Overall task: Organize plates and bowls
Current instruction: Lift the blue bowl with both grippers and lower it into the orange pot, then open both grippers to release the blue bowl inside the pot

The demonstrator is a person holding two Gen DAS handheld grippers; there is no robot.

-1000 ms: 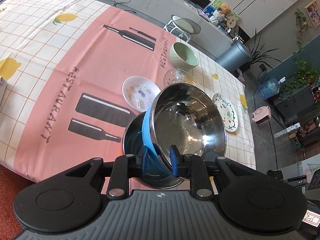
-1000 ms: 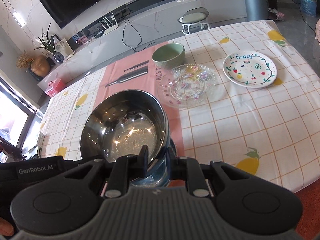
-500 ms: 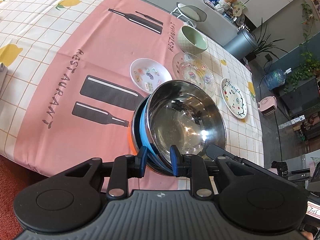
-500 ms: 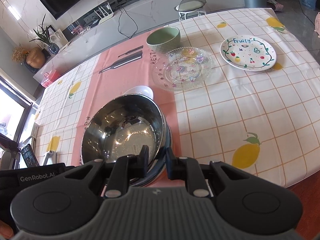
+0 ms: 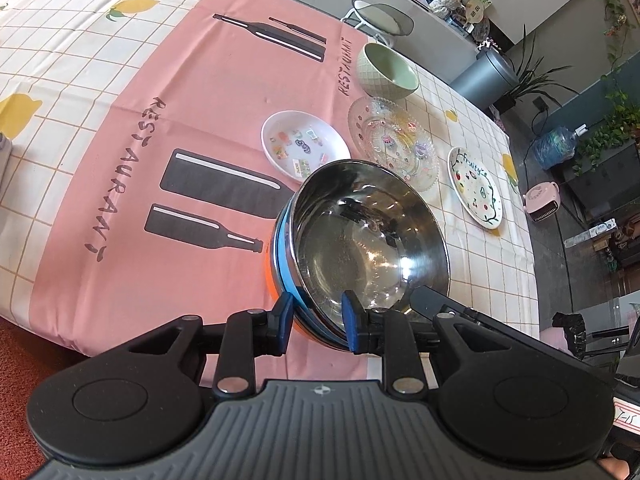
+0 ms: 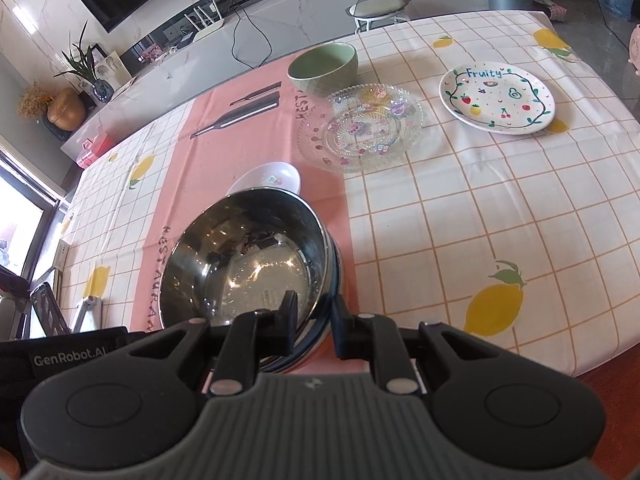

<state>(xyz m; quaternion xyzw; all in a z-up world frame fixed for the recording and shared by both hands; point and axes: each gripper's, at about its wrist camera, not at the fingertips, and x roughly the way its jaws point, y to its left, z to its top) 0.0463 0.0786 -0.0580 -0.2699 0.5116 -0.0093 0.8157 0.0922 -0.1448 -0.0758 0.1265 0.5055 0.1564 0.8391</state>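
Place: in the lower middle of both views, on the pink strip of the tablecloth [image 5: 168, 128], sat the steel bowl [image 5: 368, 240], nested in a blue-sided bowl [image 5: 285, 258] beneath it.
Left gripper [image 5: 316, 322]: its jaws straddled the near rim of the two bowls, one blue pad outside the blue wall, the other inside the steel one; a slight gap showed at the outer pad, so I judged it loosely spread, not pinching.
Right gripper [image 6: 314, 322]: pinching the same stack's rim, one finger inside, one outside.
Direction: the bowls lay straight ahead of and below both grippers, equally near to each.
Long axis: none, the bowls being round; only the rim's tilt toward the left view's right mattered.
Other dishes: small white plate [image 5: 304, 146] just beyond the stack, glass plate [image 6: 360, 126], green bowl [image 6: 323, 66] and fruit plate [image 6: 498, 98] farther, toward the upper right.
Judgement: nesting looked nearly done.
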